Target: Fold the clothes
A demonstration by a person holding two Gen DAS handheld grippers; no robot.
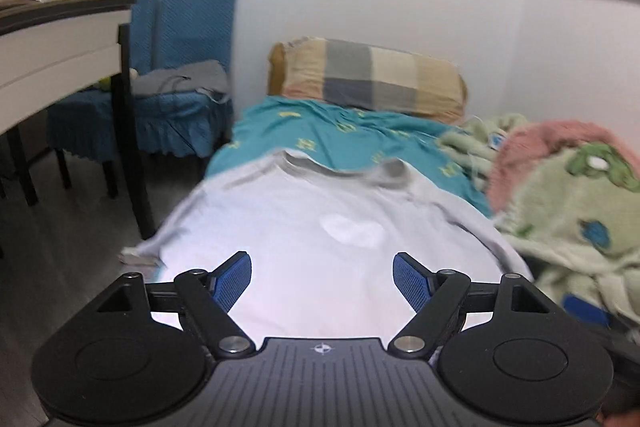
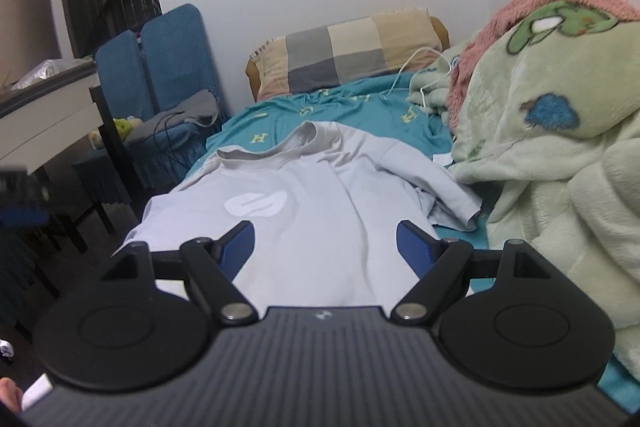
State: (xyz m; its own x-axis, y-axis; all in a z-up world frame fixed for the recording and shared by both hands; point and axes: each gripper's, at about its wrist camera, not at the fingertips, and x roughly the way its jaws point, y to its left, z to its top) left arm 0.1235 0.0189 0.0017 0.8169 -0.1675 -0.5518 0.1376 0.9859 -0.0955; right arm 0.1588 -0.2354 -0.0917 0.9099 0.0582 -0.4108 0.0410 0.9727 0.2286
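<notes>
A pale grey T-shirt (image 2: 308, 223) lies face up on the teal bed sheet (image 2: 360, 115), collar toward the pillow, a white logo on its chest. Its right sleeve (image 2: 444, 187) is spread out toward the blanket. In the left wrist view the same T-shirt (image 1: 320, 239) looks blurred and fills the middle. My left gripper (image 1: 322, 275) hovers over the shirt's lower part, open, with nothing between its blue pads. Above the shirt's lower half my right gripper (image 2: 325, 245) is open too, and empty.
A checked pillow (image 2: 348, 57) lies at the head of the bed. A green and pink fleece blanket (image 2: 560, 147) is heaped along the right side. Blue covered chairs (image 2: 168, 75) and a white desk (image 2: 48, 123) stand left of the bed. A white cable (image 2: 412, 67) trails over the sheet.
</notes>
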